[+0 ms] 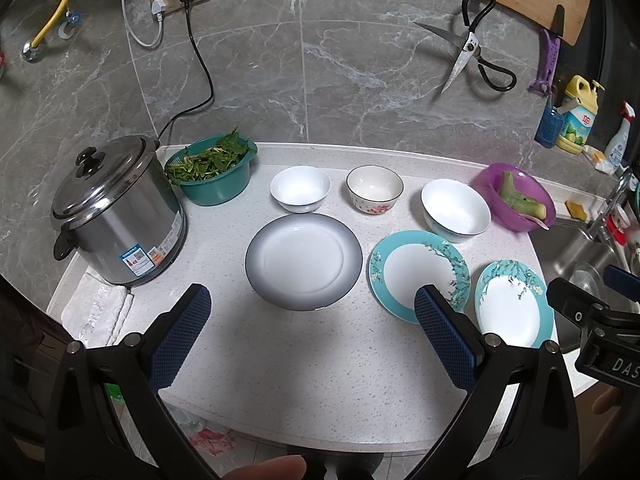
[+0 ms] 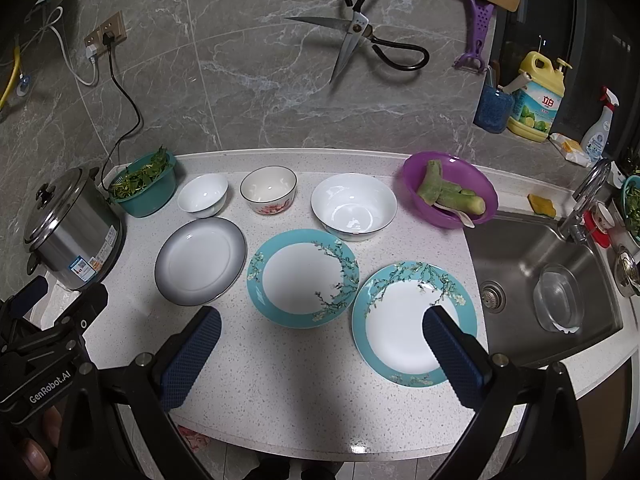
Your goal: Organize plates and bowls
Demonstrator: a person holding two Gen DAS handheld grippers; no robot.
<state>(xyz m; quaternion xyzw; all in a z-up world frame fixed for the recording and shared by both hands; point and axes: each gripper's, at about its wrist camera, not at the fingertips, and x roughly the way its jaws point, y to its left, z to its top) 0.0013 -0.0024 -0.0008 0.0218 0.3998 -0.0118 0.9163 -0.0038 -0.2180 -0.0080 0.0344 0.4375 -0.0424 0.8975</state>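
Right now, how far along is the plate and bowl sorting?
Nothing looks stacked yet. The grey-rimmed plate and two teal floral plates lie separately; the small white bowl, red-patterned bowl and large white bowl stand apart behind them. The left gripper and right gripper are open, holding nothing. All grouping remains.
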